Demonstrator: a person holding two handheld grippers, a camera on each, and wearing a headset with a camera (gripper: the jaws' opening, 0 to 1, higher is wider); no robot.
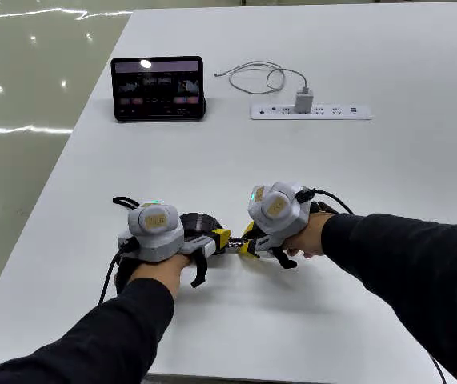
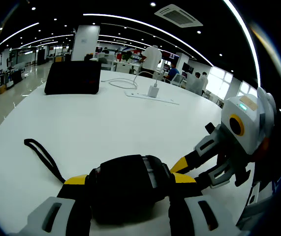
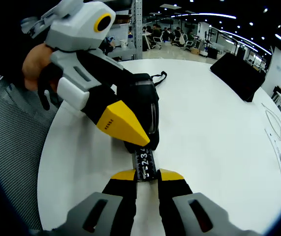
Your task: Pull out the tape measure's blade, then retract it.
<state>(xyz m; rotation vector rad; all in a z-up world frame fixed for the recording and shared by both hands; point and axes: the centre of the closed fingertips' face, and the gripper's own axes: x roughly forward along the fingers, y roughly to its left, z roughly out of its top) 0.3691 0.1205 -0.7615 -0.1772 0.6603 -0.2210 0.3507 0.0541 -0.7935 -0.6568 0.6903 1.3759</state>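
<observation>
A: What did the bench look like?

B: A white table [image 1: 388, 184], with a dark tablet [image 1: 158, 87] and a power strip [image 1: 310, 112] at the far side.

A: And the grippers?

B: Both were low at the near edge, facing each other. The left gripper [image 2: 129, 180] had its jaws clamped on the black tape measure [image 2: 125, 194], which sat on the table. The right gripper [image 3: 147, 175] had its jaws pinched on the blade [image 3: 144, 162], a short length out of the case.

A: Anything smaller?

B: The strap [image 2: 42, 155] lay loose beside the case.
</observation>
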